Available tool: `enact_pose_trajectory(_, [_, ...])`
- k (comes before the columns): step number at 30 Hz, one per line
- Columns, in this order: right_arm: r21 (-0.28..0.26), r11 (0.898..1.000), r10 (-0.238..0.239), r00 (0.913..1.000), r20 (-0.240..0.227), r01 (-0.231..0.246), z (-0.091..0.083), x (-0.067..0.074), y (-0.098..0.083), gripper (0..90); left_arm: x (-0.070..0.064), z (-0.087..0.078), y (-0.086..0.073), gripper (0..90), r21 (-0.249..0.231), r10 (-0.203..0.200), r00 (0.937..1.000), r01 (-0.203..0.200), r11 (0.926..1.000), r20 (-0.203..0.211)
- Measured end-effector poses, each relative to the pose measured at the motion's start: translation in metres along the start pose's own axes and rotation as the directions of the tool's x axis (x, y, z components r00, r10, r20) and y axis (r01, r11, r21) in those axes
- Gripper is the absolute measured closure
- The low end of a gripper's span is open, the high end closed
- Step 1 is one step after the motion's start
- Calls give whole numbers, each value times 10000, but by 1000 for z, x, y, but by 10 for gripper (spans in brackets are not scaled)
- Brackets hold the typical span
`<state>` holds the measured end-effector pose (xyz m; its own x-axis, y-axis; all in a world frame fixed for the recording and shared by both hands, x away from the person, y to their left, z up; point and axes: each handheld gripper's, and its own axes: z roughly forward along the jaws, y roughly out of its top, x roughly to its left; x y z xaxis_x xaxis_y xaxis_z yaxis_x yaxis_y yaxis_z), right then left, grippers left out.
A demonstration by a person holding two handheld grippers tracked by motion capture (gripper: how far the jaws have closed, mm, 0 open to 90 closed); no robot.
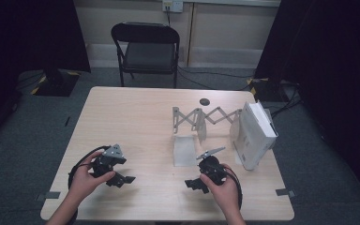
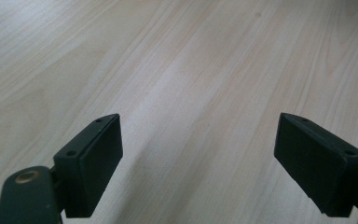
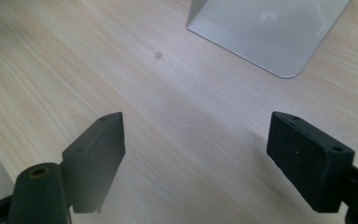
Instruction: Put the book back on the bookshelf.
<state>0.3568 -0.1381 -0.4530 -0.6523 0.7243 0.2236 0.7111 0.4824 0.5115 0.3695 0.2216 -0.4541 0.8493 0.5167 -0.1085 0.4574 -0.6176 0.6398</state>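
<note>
My left gripper point(image 1: 127, 179) rests low over the front left of the wooden table point(image 1: 136, 117), its jaws pointing right. In the left gripper view it point(image 2: 198, 140) stands open with bare wood between the jaws. My right gripper point(image 1: 190, 183) sits at the front right, jaws pointing left toward the other one. In the right gripper view it point(image 3: 196, 140) is open too, holding nothing. A grey metal plate point(image 3: 265, 32) lies just beyond its jaws; in the high view this plate point(image 1: 183, 151) belongs to an extending scissor-link book rack point(image 1: 206, 117).
A white stack of books or boxes point(image 1: 255, 136) leans at the rack's right end, near the table's right edge. A small dark round spot point(image 1: 205, 101) marks the far side of the table. A black folding chair point(image 1: 145, 47) stands behind the table.
</note>
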Motion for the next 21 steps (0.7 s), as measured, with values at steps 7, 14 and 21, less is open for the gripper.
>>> enact_pose_trajectory(7, [-12,9999,-134,9999,-54,133,8,5,0,189,0,0,0,151,-29,-9,10000,9,10000,-9])
enact_pose_trajectory(14, [-123,9998,-162,9996,-213,159,12,7,0,188,0,0,-1,151,27,17,10000,-17,10000,4])
enact_pose_trajectory(21, [-199,9997,-166,9992,-363,159,18,10,0,189,-1,1,-1,151,-10,14,10000,-14,10000,32])
